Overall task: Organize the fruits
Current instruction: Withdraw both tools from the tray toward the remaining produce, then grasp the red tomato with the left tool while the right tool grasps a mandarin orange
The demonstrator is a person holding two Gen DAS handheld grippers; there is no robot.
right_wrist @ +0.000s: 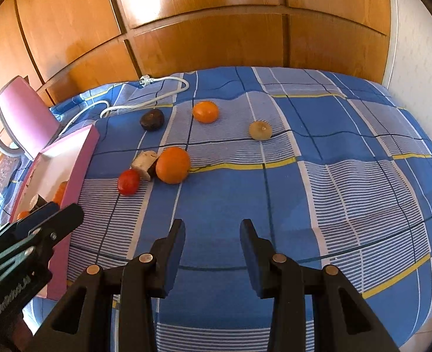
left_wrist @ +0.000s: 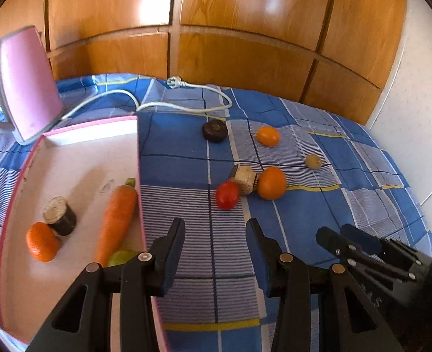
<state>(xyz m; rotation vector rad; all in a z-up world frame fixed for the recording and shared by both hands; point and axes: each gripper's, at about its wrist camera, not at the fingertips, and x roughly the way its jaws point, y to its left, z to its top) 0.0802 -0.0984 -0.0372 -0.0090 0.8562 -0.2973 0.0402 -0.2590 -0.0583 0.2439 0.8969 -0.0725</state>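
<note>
Red tomato lies on the bed just ahead of the left fingers; two oranges farther beyond; a third orange rests in the pink-rimmed box.

1. Green fruit in the pink box: lower part hidden behind the left tool's finger; kind cannot be told.
2. Kettle, upper left of the left wrist view: blurred, handle cut by the frame edge.
3. Right wrist view: box contents mostly hidden by its near wall and the left tool at lower left.
4. Pale block: partly behind the big orange; identity unclear.
5. Right tool: body cut off at the right edge.
</note>
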